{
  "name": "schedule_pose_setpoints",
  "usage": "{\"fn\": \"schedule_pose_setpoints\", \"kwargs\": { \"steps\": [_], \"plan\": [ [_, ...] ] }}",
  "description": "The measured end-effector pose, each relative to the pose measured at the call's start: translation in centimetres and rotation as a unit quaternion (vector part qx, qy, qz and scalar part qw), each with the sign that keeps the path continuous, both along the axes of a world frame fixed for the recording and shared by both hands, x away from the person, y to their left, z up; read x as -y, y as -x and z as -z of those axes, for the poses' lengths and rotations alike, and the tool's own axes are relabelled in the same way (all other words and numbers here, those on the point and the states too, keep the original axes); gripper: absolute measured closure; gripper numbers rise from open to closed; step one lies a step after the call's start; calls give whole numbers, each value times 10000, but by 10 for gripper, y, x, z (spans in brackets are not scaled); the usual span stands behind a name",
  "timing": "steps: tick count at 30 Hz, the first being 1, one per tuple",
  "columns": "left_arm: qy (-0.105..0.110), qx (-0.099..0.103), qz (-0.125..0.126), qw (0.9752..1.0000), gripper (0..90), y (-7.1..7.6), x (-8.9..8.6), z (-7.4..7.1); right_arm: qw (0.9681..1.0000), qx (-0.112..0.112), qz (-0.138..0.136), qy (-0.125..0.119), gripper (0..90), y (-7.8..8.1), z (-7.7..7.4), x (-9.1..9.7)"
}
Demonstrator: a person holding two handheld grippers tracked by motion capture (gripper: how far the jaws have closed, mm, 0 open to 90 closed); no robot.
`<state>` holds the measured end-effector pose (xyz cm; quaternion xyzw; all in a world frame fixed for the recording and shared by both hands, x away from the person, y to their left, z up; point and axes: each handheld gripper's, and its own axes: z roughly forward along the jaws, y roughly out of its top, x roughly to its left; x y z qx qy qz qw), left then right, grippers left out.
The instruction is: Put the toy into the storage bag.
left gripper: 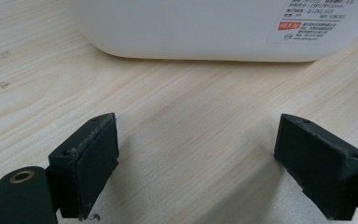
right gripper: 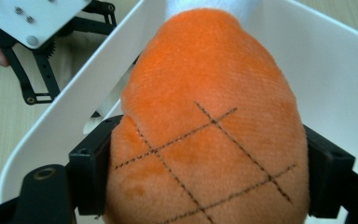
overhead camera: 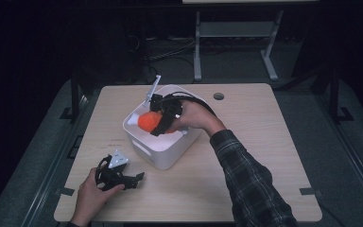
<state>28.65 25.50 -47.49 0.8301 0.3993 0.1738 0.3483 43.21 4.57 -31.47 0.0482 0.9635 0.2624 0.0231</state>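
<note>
Light wood-grain tabletop (overhead camera: pixel 246 189) seen from above, with a white rounded-corner plastic bin (overhead camera: pixel 163 153) near its centre. The right gripper (overhead camera: pixel 163 120), carried by a hand in a plaid sleeve (overhead camera: pixel 250 184) entering from about 5 o'clock, reaches over the bin's rim and is clamped on an orange plush toy stitched with a dark crosshatch pattern (overhead camera: pixel 150 121), which sits within the bin's opening; whether it rests on the floor of the bin cannot be told. In the right gripper view the plush toy (right gripper: pixel 205 130) bulges between the two black jaws, which press into its flanks at 9 and 3 o'clock, while the bin's white walls (right gripper: pixel 335 70) rise on both sides of it. The left gripper (overhead camera: pixel 137 178) lies low on the tabletop at about 7 o'clock from the bin, just beside its near corner, held in the person's left hand (overhead camera: pixel 92 198). In the left gripper view its jaws stand wide apart and released, with bare tabletop (left gripper: pixel 191 140) between them and the labelled bin wall (left gripper: pixel 191 28) across the top at 12 o'clock.
</note>
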Motion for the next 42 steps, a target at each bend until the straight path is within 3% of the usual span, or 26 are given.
{"fn": "schedule_pose_setpoints", "kwargs": {
  "steps": [16, 25, 35, 42],
  "plan": [
    [9, -5, -2, 10000, 127, 0, 0, 0, 9999, -92, 44, 64, 137, -1, 12, -10],
    [3, -1, -2, 10000, 127, 0, 0, 0, 9997, -66, 168, -137, 132, 0, 8, -8],
    [10, 9, -6, 10000, 127, 0, 0, 0, 9984, -1, 384, -415, 122, 7, -4, 21],
    [27, 14, -20, 10000, 127, 0, 0, 0, 9957, 72, 632, -675, 111, 14, -14, 52]
  ]
}}
